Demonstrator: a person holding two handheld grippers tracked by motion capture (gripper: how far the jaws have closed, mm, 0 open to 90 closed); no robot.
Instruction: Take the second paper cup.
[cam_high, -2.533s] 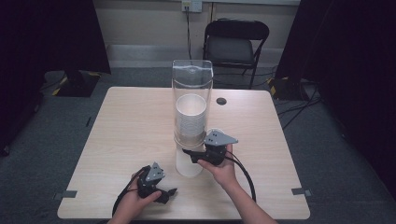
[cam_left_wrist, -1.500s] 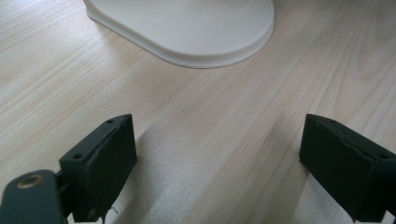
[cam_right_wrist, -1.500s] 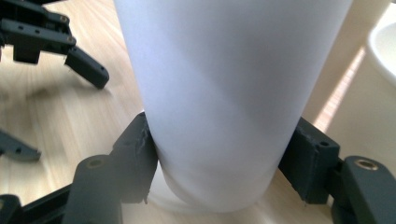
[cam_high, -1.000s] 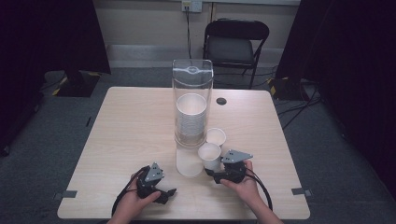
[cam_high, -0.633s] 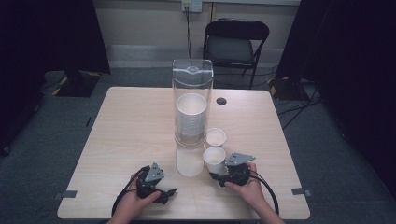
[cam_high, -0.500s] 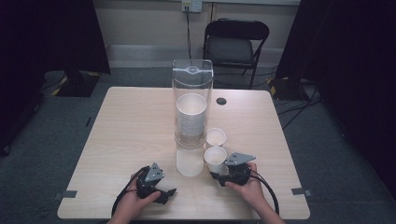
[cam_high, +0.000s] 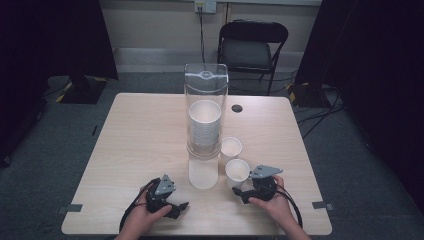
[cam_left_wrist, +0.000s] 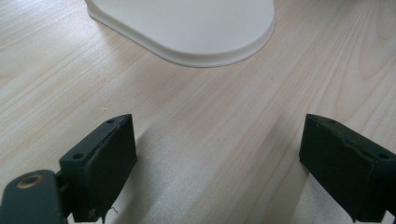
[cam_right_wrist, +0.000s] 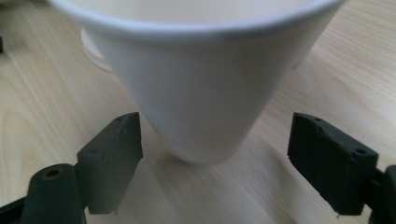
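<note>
A clear tube dispenser (cam_high: 205, 90) stands mid-table on a white base (cam_high: 202, 174) and holds a stack of white paper cups (cam_high: 204, 119). Two loose white cups stand upright to its right, the far cup (cam_high: 231, 148) and the near cup (cam_high: 237, 171). My right gripper (cam_high: 239, 191) rests on the table just in front of the near cup (cam_right_wrist: 196, 88). It is open, its jaws apart on either side of the cup's foot without touching it. My left gripper (cam_high: 180, 207) lies open at the front left, facing the white base (cam_left_wrist: 187, 28), nothing between its fingers (cam_left_wrist: 105, 158).
The wooden table (cam_high: 140, 135) has bare room on its left half and far right. A small dark round grommet (cam_high: 237, 108) sits at the back. A black folding chair (cam_high: 254, 47) stands beyond the table, with cables on the floor at the right.
My right gripper left the dispenser's foot, brought a cup toward the front, stood it before the other cup, then drew back slightly. The left gripper has stayed put.
</note>
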